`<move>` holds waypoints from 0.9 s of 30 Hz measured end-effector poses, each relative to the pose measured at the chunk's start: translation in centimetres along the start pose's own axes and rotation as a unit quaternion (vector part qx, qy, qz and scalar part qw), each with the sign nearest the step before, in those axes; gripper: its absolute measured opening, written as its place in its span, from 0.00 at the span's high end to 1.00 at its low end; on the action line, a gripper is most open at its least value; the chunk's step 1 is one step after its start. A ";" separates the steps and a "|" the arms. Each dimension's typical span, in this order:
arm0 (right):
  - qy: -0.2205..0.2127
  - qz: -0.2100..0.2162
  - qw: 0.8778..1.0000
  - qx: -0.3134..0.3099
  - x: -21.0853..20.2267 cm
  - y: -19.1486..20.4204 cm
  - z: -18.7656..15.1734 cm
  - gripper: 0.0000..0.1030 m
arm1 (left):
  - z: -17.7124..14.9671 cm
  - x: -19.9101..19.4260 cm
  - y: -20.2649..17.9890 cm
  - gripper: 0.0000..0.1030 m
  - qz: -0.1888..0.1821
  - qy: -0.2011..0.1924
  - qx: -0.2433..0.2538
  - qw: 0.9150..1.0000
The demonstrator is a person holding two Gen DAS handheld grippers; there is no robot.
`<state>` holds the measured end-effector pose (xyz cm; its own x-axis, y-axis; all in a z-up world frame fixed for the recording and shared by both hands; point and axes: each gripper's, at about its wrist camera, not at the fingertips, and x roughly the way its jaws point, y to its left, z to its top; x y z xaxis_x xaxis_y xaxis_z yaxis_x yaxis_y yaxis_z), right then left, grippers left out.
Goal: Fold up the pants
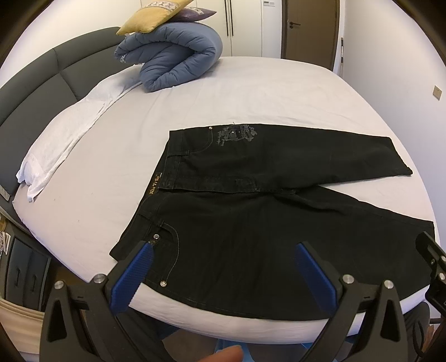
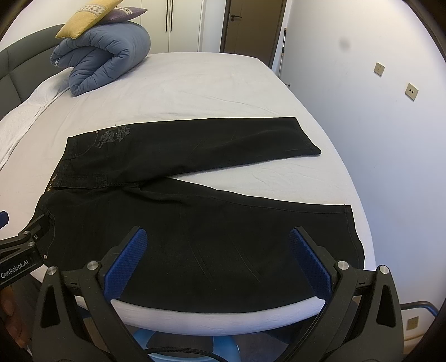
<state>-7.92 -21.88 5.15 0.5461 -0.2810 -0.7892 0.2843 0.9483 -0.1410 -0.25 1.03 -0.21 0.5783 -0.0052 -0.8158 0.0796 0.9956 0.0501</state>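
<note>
- Pants (image 1: 251, 222), black: flat on bed (image 1: 251, 92), front up, waistband to the left, both legs running right and splayed apart in a V; near leg lies along the bed's near edge.
- Left gripper (image 1: 223, 247): fingers (image 1: 133, 273) wide apart, nothing between them; over the near hip/pocket area w/ rivets. Contact w/ fabric: cannot tell.
- Right gripper (image 2: 214, 234): fingers (image 2: 126, 264) wide apart, holding nothing; over the near leg, approx. mid-length.
- Blue duvet (image 1: 172, 58): rolled, far-left on bed, well apart from pants.
- Yellow cushion (image 1: 150, 16) + purple cushion (image 1: 195, 14): stacked on the duvet.
- White cloth (image 1: 64, 139): along left side of bed, by the grey headboard (image 1: 33, 92).
- Brown door (image 2: 253, 25) and wall sockets (image 2: 411, 91): background, beyond bed.
- Sheet btwn pants and duvet: bare, lightly creased.
</note>
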 end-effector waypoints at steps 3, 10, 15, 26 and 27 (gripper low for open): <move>0.000 0.000 1.000 0.000 0.0 0.0 0.0 0.00 | 0.0 -0.1 0.1 0.00 0.001 0.000 0.001 1.000; 0.000 0.000 1.000 0.000 0.0 0.0 0.0 0.00 | -0.1 0.1 0.2 0.00 0.007 -0.001 0.002 1.000; 0.000 0.000 1.000 0.000 0.0 0.0 0.0 0.00 | -0.1 0.1 0.2 0.00 0.009 -0.004 0.004 1.000; 0.001 0.000 1.000 -0.001 0.2 0.1 -0.1 0.00 | -0.2 0.2 -0.2 0.00 0.017 -0.003 0.009 1.000; 0.001 0.000 1.000 -0.001 0.2 0.1 -0.1 0.00 | -0.2 0.2 -0.2 0.00 0.017 -0.003 0.009 1.000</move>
<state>-7.87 -21.82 4.91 0.5444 -0.2799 -0.7908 0.2829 0.9487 -0.1410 -0.29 0.85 -0.48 0.5859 0.0277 -0.8099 0.0744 0.9934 0.0878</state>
